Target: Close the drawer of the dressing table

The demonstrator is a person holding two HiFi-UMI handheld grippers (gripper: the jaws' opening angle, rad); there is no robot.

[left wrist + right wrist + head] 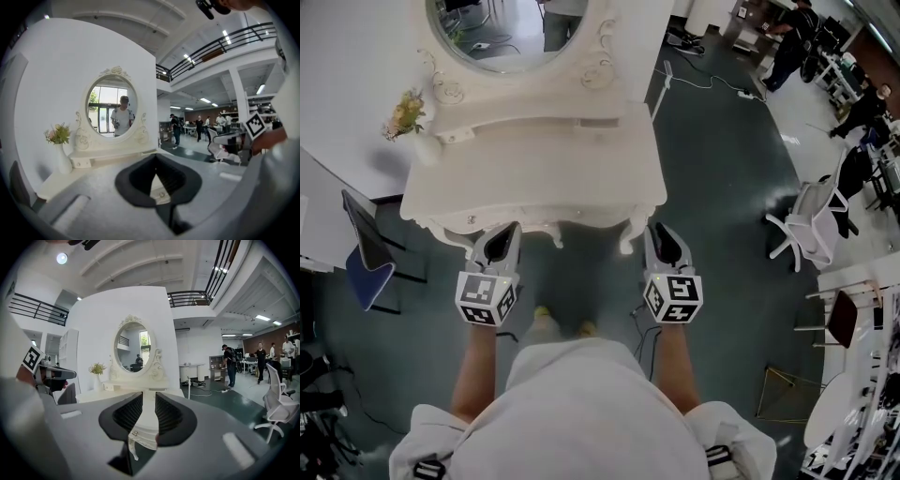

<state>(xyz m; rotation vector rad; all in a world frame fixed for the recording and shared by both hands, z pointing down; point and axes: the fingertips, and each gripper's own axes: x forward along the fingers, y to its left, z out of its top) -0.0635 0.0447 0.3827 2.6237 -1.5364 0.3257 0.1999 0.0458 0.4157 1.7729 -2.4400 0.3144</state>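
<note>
1. The left claw (504,236) has its tips pinched together on nothing. The right claw (661,239) stands partly open and empty. Both hover at the front edge of the counter (581,178), level with each other, one toward each end.
2. The drawer (140,427) lies straight ahead of both, under the counter top, its long axis running side to side. Neither claw looks nearer, so I'd judge a plain forward push suits.
3. From above, the top hides the drawer face, so I can't tell how far it sticks out. Each gripper view shows a white front with a knob (162,194).
4. Beyond stand a flower vase (408,117) and an oval mirror (511,28).
</note>
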